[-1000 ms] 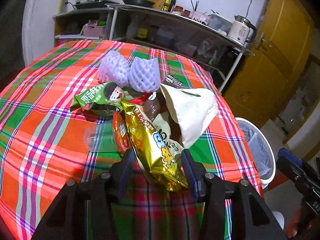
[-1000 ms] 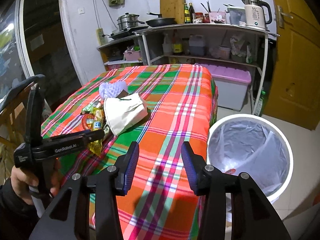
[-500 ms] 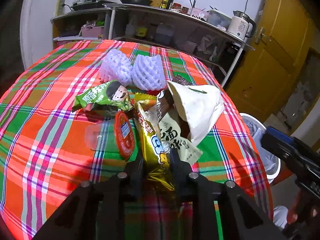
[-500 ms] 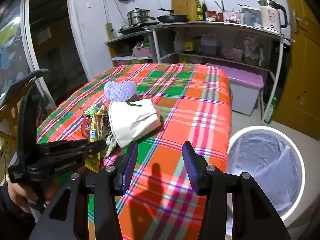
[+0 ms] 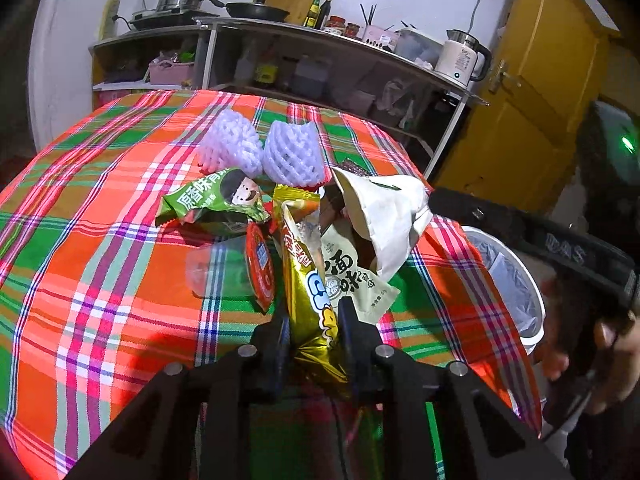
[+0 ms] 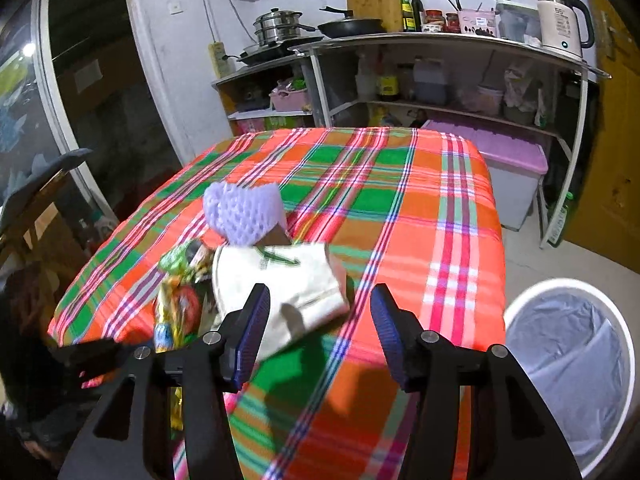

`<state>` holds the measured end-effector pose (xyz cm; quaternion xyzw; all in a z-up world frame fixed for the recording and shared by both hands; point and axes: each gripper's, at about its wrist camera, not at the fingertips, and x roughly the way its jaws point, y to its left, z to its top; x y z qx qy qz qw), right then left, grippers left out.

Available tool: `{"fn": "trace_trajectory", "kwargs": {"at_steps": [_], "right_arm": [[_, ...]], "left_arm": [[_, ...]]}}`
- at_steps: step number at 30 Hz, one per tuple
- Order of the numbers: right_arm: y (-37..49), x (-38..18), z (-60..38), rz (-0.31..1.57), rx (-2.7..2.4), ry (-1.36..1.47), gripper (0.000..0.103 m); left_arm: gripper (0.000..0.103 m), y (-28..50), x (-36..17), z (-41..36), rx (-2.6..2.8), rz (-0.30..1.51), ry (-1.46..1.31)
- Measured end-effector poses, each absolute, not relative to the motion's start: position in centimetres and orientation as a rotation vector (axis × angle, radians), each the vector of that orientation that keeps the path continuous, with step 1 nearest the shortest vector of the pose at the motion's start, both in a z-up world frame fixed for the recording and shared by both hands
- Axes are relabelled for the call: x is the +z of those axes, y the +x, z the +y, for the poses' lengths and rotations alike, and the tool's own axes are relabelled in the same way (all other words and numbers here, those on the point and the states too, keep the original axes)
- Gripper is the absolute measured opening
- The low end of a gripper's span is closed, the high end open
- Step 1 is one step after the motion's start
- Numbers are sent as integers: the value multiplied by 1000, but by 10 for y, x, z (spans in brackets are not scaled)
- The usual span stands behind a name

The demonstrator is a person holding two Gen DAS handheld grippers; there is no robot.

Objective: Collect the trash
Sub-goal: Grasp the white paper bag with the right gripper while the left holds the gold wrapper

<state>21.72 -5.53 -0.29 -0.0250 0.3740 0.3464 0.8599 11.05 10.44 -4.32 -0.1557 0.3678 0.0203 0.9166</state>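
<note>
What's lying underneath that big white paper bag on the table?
Under the white paper bag a cream noodle-seasoning packet and a dark brown wrapper poke out. Anything further beneath is covered.

trash pile, near-right part of the plaid table | gold snack wrapper (image 5: 310, 292) nearest, standing up, crinkled | white paper bag (image 5: 386, 216) right, gaping open | green packet (image 5: 212, 202) left | two foam fruit nets (image 5: 260, 152) far side | lined white bin (image 6: 576, 368) on floor, right

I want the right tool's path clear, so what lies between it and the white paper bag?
Nothing: in the right wrist view the open right hand-held gripper frames the white paper bag, with only plaid tablecloth beneath.
</note>
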Motion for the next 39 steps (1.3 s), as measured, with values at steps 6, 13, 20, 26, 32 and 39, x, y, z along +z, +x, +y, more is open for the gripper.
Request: {"fn": "trace_trajectory", "kwargs": {"at_steps": [6, 13, 20, 26, 32, 39], "right_arm": [[236, -10, -43, 858, 778, -20, 51], [222, -10, -47, 863, 799, -47, 23], [199, -12, -63, 888, 811, -51, 22], [177, -15, -78, 919, 842, -79, 22], [173, -9, -89, 855, 820, -122, 48], [175, -3, -83, 805, 901, -203, 48]], "left_arm": [[23, 109, -42, 106, 34, 754, -315], [23, 108, -41, 104, 34, 752, -313], [23, 100, -34, 102, 39, 739, -302], [23, 95, -30, 100, 42, 734, -299], [23, 92, -28, 98, 38, 734, -294], [23, 90, -26, 98, 36, 735, -290]]}}
